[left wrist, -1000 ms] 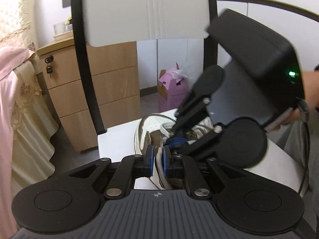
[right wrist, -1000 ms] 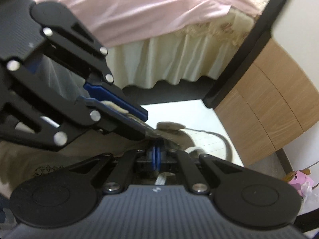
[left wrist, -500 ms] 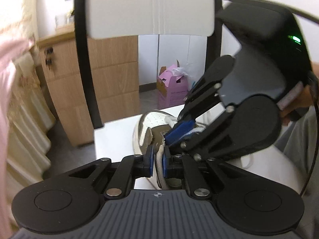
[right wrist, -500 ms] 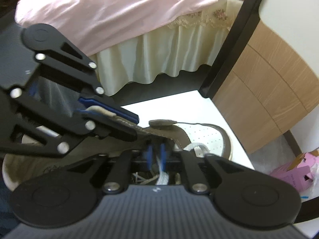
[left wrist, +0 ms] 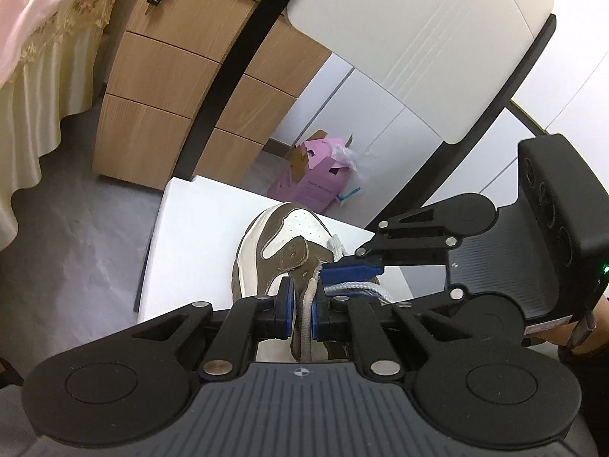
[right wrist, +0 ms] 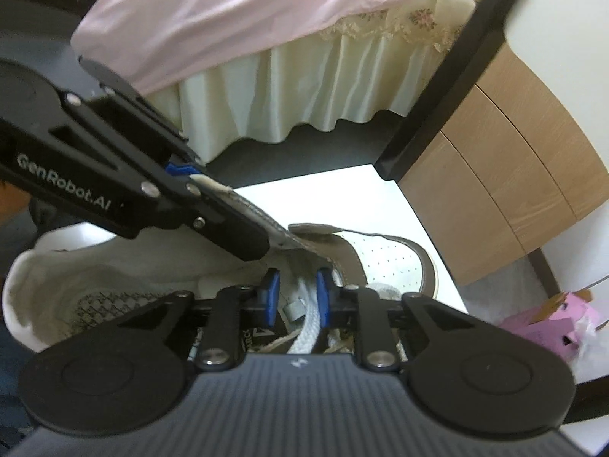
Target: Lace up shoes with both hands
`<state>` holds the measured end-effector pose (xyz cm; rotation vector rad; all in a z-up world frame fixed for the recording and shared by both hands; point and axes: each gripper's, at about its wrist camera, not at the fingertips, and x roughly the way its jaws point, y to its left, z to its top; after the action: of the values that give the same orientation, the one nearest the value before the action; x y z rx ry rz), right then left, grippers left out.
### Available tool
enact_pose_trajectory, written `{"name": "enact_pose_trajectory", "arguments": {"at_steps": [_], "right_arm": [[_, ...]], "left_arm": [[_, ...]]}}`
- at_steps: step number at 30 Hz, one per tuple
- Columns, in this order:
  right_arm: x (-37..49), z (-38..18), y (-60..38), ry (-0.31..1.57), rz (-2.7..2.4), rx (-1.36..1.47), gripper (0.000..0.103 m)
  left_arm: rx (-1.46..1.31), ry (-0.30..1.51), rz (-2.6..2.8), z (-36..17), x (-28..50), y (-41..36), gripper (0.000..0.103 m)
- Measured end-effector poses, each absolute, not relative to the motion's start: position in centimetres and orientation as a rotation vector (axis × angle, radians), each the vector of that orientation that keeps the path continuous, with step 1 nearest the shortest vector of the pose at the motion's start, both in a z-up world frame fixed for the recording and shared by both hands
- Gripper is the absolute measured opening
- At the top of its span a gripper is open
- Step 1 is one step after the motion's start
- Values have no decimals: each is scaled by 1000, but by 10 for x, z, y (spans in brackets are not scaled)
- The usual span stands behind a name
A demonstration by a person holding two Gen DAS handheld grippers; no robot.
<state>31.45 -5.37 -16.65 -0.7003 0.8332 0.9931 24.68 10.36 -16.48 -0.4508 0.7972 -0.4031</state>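
A: Status, left gripper (left wrist: pixel 302 310)?
B: Jaws narrow, blue pads pinching the brown eyelet flap (left wrist: pixel 304 266) of the shoe (left wrist: pixel 281 240), flap edge standing up between them. From the right wrist cam the same unit (right wrist: pixel 228 224) reaches in from upper left, flap clamped at its tip.

A: Right gripper (right wrist: pixel 295 297)?
B: Jaws part-open, gap approx. mid-range. White lace (right wrist: pixel 304 327) runs up through the gap. Contact w/ pads: cannot tell. Not a confirmed grip. In the left wrist cam it (left wrist: pixel 354 270) enters from the right, blue pad just above a lace (left wrist: pixel 361 287) strand, touching the shoe's tongue area.

A: Shoe location?
B: On the white tabletop (left wrist: pixel 198 236), toe pointing away from both cams, toward the far edge. White perforated toe box, brown overlays. Shoe opening visible in the right wrist cam, lower left, mesh lining inside.

A: Surroundings?
B: Wood drawer unit (left wrist: pixel 163 87) beyond the table, keys hanging in its top lock. Pink box (left wrist: pixel 319 175) on the floor near it. Bed w/ pink cover (right wrist: pixel 236 11) and cream skirt behind. A hand (left wrist: pixel 578 339) holds the right unit, partly seen at frame edge.
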Motion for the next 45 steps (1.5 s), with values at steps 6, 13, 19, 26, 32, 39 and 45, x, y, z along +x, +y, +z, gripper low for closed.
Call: {"name": "enact_pose_trajectory", "arguments": {"at_steps": [6,13,19,26,32,39,45], "right_arm": [[314,-174,-53,840,972,-716,3],[320,-160,-77,855,989,-549,3],[330,-146,-120,857,987,-281,3],[343,-145,-140,862,981,-85,3],[343,-142,-140,868,1095,45,3],[341,-138,-141,888,1155,83,3],[341,-135,-145,902,1188,84,3]], "left_arm": [[-384,784,-409,-160,244,98,10],[-287,764,-405,-156,241,90,12],[-254,758,-409,-156,241,88,12],[-141,731,-403,-152,236,76,12],[-55,680,-400,-143,226,72,24],[114,573,-411,-136,213,66,29],[363,454,-436,-138,191,49,29]]}}
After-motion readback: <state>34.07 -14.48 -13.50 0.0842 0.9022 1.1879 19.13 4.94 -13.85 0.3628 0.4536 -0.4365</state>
